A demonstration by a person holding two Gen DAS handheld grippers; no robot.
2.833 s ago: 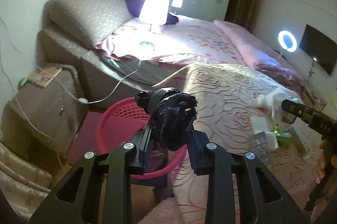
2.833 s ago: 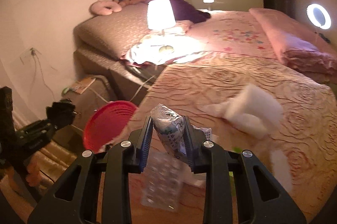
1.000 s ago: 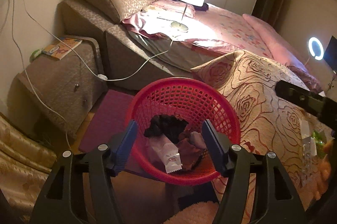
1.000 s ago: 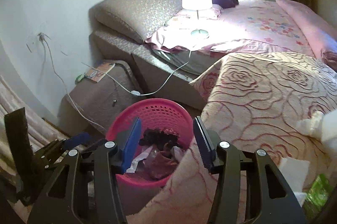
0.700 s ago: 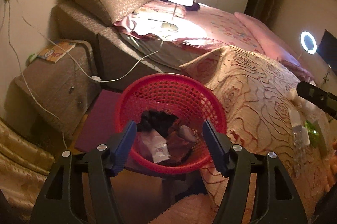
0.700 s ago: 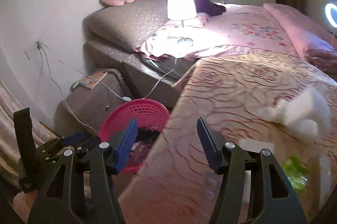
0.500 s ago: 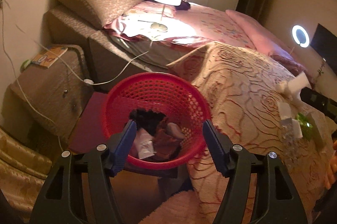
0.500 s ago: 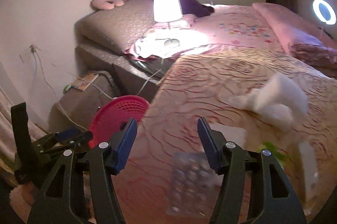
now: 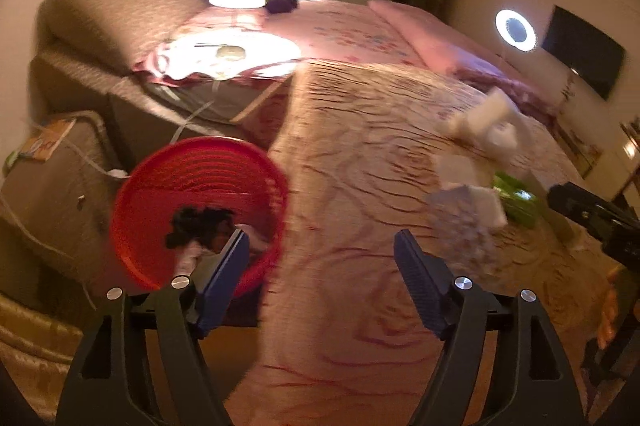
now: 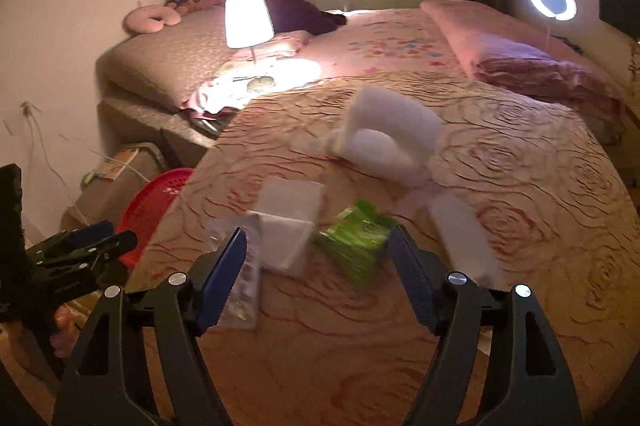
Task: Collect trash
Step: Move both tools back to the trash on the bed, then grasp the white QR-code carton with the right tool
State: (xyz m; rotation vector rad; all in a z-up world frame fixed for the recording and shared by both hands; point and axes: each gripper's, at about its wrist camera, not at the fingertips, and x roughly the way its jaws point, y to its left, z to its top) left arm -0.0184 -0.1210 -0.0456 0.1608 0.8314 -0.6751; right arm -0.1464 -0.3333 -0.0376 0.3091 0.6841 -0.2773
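With nothing between its opening jaws, the right gripper [image 10: 316,276] faces a green wrapper [image 10: 354,244] (probably light, crinkly, slippery), best pinched across its raised edge.

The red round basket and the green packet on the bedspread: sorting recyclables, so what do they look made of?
The red round basket looks like moulded plastic: uniform colour, ribbed openwork wall. The green packet looks like thin glossy plastic film, crinkled and catching light, though blur leaves this uncertain.
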